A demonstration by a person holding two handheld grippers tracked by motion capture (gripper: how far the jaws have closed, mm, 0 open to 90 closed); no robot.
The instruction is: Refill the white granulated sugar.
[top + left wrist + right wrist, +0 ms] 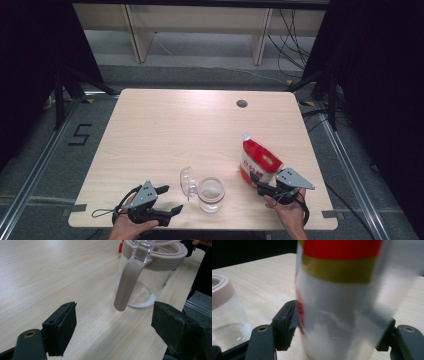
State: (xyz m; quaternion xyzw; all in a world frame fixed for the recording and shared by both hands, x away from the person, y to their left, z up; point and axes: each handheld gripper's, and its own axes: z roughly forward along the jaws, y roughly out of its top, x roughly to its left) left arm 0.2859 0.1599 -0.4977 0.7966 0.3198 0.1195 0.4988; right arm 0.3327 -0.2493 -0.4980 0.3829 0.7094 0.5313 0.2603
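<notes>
Wooden table (165, 135), pale, sitting under dark surroundings. Step judged in hand: taking or letting go of the red-and-white bag (257, 161) beside the open glass jar (211, 194). Right gripper (258, 184): jaws standing wide around the bag's lower part, pads touching or just off it, too blurred to tell. Left gripper (171, 200): gaping and empty, jar just ahead of it. Next move is likely calling for a firm squeeze before lifting.

The pale wooden tabletop (165, 130) carries a clear glass jar (211, 195) with its lid open, and a red-and-white bag (257, 162) standing near it.
</notes>
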